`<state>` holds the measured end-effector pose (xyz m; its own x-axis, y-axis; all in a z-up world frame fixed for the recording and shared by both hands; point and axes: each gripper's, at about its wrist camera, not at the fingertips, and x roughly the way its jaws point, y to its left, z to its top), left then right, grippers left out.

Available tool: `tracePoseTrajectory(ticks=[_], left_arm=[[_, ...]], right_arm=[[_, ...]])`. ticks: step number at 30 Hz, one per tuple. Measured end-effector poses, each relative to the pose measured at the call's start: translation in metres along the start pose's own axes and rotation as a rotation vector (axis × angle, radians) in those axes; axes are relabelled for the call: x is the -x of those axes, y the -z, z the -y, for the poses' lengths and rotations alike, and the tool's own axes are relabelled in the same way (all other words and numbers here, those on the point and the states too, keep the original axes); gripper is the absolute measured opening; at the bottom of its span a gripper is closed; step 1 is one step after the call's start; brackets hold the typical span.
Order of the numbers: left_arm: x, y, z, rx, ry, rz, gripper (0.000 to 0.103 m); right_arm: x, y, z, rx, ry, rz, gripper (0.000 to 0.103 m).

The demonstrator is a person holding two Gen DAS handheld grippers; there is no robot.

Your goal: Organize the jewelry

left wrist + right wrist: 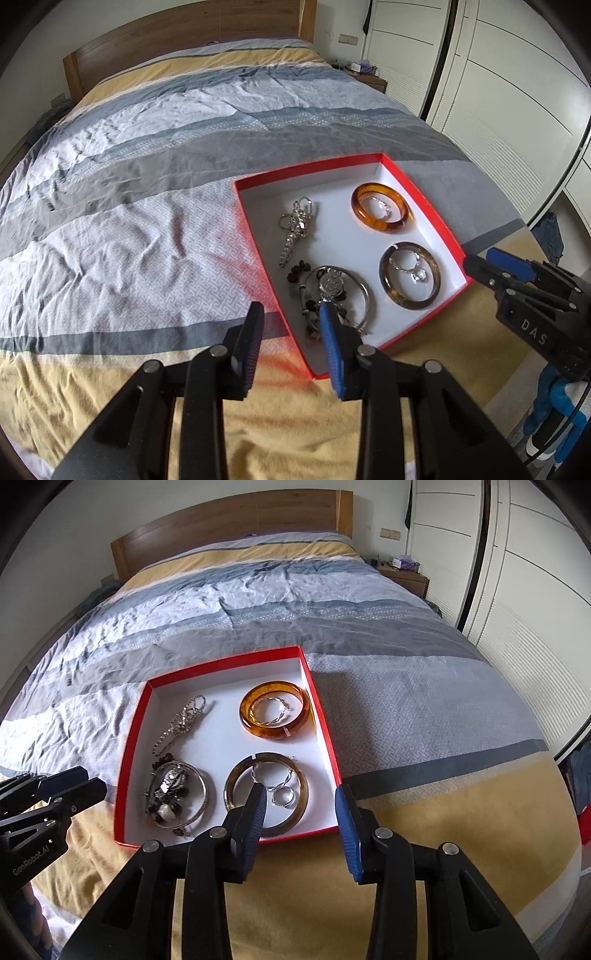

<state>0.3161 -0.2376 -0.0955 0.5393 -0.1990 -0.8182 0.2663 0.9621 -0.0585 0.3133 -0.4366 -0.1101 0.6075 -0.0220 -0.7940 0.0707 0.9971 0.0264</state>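
Note:
A red box with a white floor [424,206] [133,738] lies on the bed. Inside it are an amber bangle [382,212] [275,709] with a thin silver piece in its ring, a grey-brown bangle [410,275] [266,793] around a silver chain and ring, a silver chain [295,225] [181,720], and a silver bangle [338,295] [177,794] with dark beads. My left gripper [291,314] [86,779] hangs open over the box's near left corner, nothing between its fingers. My right gripper [301,794] [480,264] is open over the near right corner, holding nothing.
The bed [147,221] carries a wrinkled cover in grey, white and yellow stripes, with a wooden headboard [229,528] at the far end. White wardrobe doors [517,572] run along the right side. A small bedside table [406,574] with clutter stands by the headboard.

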Motion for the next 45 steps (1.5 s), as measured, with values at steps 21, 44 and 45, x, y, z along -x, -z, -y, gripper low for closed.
tracePoseTrajectory(ticks=[21,44,45], left_arm=[[0.184,0.085,-0.072,0.058,-0.168,0.166,0.054],[0.279,0.152,-0.114,0.117,-0.262,0.324,0.055],[0.282,0.155,-0.115,0.118,-0.266,0.332,0.055]], right_arm=[[0.156,0.051,-0.127,0.120,-0.144,0.139,0.075],[0.223,0.101,-0.171,0.181,-0.120,0.208,0.103],[0.226,0.103,-0.172,0.181,-0.120,0.213,0.103]])
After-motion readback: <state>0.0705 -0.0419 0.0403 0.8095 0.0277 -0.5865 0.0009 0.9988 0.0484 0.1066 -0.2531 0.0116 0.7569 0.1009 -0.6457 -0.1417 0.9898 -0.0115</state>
